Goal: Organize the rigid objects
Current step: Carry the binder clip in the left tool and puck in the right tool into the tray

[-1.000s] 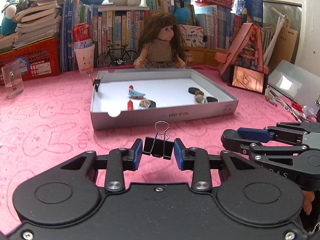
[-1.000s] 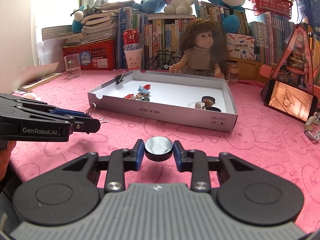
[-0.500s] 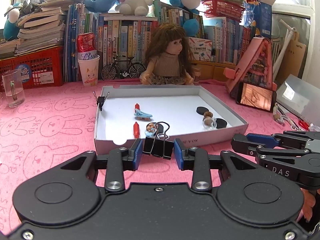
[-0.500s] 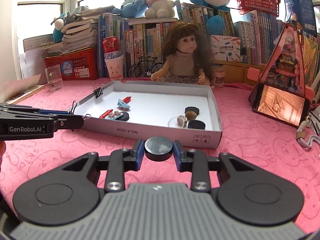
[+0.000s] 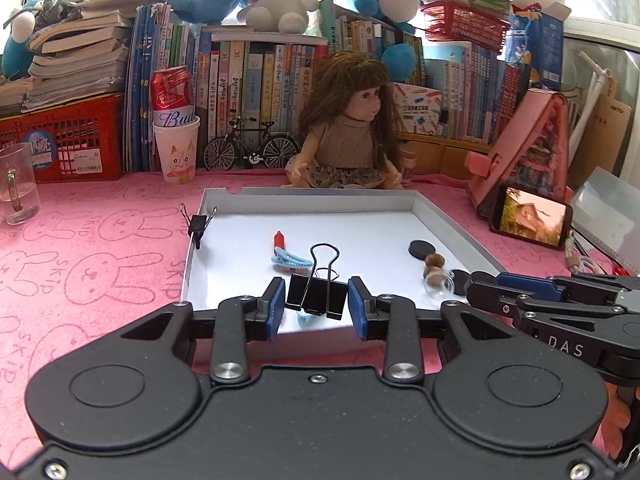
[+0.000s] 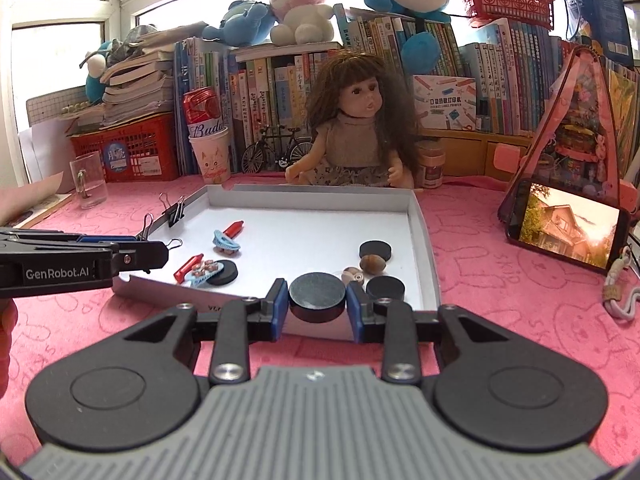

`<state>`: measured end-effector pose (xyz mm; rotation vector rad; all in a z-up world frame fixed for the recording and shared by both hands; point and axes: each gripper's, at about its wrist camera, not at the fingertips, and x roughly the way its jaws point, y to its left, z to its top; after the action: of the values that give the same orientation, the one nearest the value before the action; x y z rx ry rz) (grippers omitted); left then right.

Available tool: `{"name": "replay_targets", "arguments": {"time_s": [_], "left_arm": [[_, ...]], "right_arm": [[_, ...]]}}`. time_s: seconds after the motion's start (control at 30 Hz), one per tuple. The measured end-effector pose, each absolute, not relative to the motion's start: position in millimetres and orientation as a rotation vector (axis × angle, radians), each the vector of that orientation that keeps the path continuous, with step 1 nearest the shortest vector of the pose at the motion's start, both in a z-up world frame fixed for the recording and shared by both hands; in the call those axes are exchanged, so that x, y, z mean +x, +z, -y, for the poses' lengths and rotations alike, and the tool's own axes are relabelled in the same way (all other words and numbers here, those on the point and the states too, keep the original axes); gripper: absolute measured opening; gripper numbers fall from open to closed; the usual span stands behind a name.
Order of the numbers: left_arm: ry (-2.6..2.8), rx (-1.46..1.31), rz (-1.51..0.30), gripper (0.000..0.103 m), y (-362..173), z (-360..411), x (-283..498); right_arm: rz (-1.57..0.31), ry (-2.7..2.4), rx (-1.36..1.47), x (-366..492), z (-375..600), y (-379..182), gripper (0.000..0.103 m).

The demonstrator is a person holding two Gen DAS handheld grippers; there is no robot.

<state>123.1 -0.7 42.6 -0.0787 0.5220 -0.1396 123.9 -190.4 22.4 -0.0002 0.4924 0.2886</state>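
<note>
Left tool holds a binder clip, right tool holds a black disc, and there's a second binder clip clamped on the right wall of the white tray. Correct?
Nearly. The second binder clip is clamped on the white tray's left wall, not the right; the left wrist view shows it. The left tool does hold a binder clip, the right tool a black disc.

left gripper: fingers clamped, tilted down | right gripper: fingers clamped, tilted down

The left gripper and its binder clip hide the near wall of the white tray and most of a pale blue item behind the clip. In the right wrist view, the black disc covers part of the tray's near wall, leaving its printed label unreadable. Book spines behind the tray are too small to read.
</note>
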Motion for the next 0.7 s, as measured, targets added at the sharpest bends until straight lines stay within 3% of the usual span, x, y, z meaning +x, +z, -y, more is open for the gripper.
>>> {"name": "replay_targets", "arguments": {"time_s": [0.7], "left_arm": [[-0.092, -0.14, -0.559, 0.032, 28, -1, 201]], "right_arm": [[-0.522, 0.278, 0.056, 191, 182, 21, 0.037]]}}
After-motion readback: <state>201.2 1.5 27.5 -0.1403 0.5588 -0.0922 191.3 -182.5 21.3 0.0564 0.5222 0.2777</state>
